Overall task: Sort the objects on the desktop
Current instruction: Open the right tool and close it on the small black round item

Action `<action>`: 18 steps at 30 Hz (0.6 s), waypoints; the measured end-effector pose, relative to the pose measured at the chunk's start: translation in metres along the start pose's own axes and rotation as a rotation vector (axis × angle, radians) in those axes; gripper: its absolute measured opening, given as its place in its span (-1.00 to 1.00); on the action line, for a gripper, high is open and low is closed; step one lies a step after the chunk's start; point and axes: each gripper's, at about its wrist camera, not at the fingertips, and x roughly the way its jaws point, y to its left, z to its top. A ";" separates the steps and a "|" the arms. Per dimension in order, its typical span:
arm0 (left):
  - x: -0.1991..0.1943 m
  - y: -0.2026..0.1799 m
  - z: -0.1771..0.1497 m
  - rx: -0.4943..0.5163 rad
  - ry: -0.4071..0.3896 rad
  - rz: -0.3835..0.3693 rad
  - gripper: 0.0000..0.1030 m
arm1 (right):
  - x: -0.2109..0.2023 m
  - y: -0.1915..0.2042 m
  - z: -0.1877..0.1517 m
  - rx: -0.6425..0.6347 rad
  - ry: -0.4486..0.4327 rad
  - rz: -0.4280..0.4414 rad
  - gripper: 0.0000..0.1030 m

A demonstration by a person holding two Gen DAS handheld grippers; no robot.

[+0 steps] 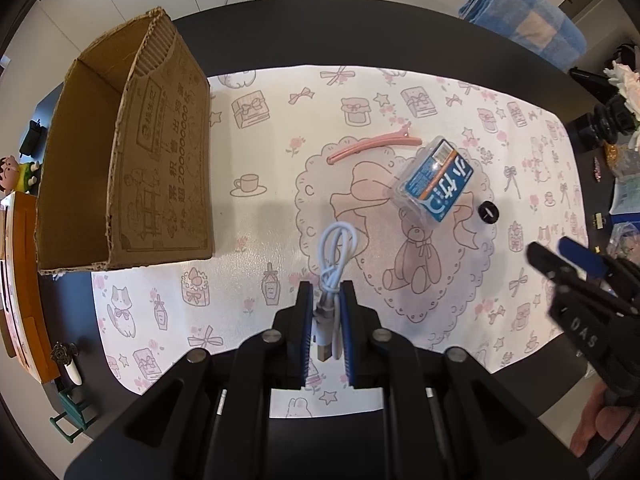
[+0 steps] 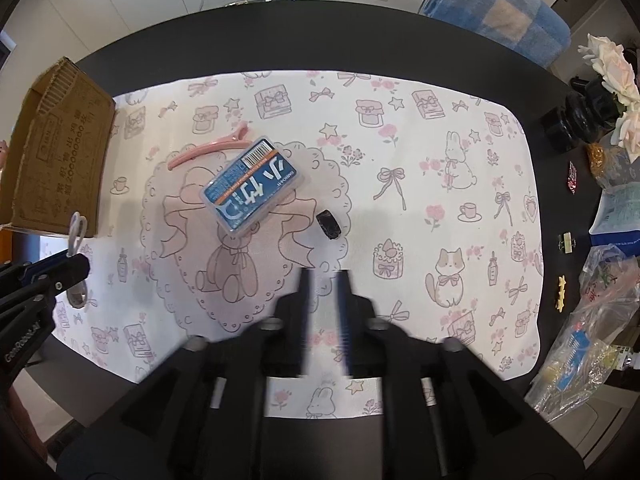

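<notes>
My left gripper [image 1: 326, 292] is shut on a coiled white USB cable [image 1: 336, 248], held above the patterned mat [image 1: 280, 128]. To its left stands an open cardboard box [image 1: 160, 184]. On the mat ahead lie a pink hair clip [image 1: 372, 146], a clear floss box with a blue label [image 1: 436, 182] and a small black cap [image 1: 488, 212]. My right gripper [image 2: 325, 280] hovers blurred over the mat, slightly open with nothing between its fingers. It is just short of the black cap [image 2: 329, 224] and the floss box [image 2: 256, 186]. The hair clip [image 2: 208, 148] lies further left.
A folded blue towel [image 2: 500, 12] lies at the back right. Pale flowers [image 2: 612, 76], a black vase [image 2: 576, 116], a binder clip [image 2: 566, 242] and a plastic bag of small items [image 2: 592, 328] crowd the right edge. A wooden piece [image 1: 20, 280] sits far left.
</notes>
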 end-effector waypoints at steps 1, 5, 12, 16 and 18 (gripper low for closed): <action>0.004 0.000 0.001 0.001 0.005 0.002 -0.74 | 0.003 -0.001 0.000 -0.005 -0.005 0.001 0.33; 0.016 0.003 0.002 -0.003 0.028 0.008 -0.74 | 0.021 -0.006 0.000 -0.016 -0.003 0.014 0.38; 0.031 0.005 0.010 -0.027 0.055 0.002 -0.74 | 0.052 -0.009 0.014 -0.045 0.035 0.025 0.38; 0.036 0.006 0.015 -0.036 0.061 -0.002 -0.74 | 0.069 -0.011 0.023 -0.062 0.058 0.030 0.35; 0.036 0.008 0.017 -0.041 0.061 -0.002 -0.74 | 0.078 -0.011 0.027 -0.062 0.077 0.039 0.19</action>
